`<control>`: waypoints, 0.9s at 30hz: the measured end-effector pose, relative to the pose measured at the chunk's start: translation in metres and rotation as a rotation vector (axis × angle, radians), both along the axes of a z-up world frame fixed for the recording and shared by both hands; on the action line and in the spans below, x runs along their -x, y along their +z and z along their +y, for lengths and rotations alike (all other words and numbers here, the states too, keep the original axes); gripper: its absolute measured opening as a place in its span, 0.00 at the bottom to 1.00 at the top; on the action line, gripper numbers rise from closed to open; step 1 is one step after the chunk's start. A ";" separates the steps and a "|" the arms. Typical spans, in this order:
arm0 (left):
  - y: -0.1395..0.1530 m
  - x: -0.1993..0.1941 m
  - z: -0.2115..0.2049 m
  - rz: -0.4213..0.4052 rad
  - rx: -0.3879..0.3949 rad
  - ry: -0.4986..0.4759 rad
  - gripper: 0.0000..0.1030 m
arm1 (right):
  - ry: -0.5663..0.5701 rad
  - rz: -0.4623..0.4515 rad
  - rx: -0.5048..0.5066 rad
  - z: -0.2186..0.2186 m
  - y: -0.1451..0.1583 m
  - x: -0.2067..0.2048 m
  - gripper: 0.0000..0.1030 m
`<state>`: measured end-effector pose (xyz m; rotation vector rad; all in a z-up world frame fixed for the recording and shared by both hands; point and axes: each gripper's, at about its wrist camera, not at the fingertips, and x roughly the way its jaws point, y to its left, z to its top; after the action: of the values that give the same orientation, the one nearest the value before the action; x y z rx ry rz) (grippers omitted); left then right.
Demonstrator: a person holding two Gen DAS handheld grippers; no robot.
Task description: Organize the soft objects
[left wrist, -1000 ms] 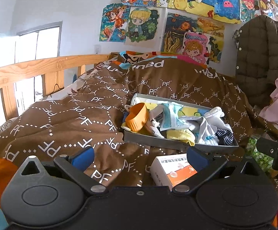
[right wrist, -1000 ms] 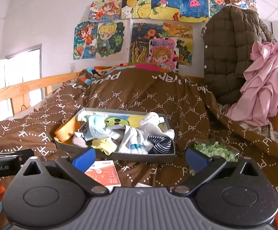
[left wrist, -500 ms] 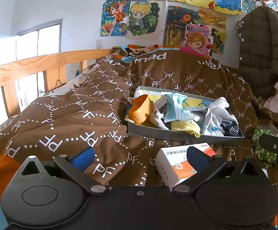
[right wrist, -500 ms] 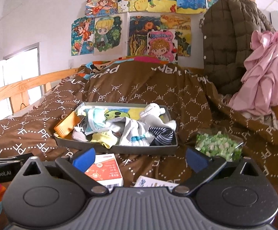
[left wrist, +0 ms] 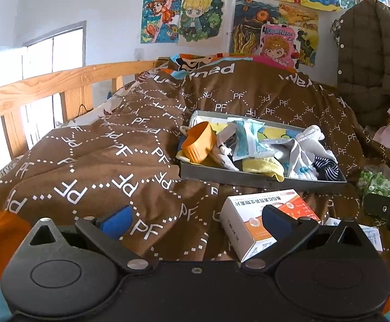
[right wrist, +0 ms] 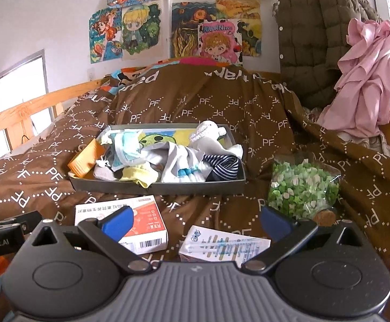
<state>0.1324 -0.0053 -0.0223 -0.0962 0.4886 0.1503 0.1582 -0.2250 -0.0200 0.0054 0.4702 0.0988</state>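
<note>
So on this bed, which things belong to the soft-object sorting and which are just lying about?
Belong to the job:
grey tray
yellow sock
striped sock
white cloth
white plush

Lying about:
orange-and-white box
bag of green pieces
blue-printed packet
padded coat
pink garment

Both grippers' jaws are open, holding nothing.

Two handheld black tongs
Left tongs (left wrist: 196,218): smooth black body. Right tongs (right wrist: 196,218): ribbed grey body. Both have blue fingertip pads, silver pivot screws.

Your way to the tray (right wrist: 157,187) is blocked by two boxes (right wrist: 130,222) (right wrist: 221,247); bare quilt (left wrist: 93,161) lies open to its left, a bag (right wrist: 302,187) crowds its right.
</note>
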 end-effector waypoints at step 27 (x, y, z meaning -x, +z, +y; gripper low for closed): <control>-0.006 -0.004 -0.002 0.045 -0.006 0.003 0.99 | 0.016 0.068 -0.008 0.004 -0.009 -0.005 1.00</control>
<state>0.1366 -0.0072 -0.0282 -0.0879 0.5334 0.1569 0.1635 -0.2205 -0.0285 0.0126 0.5376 0.1160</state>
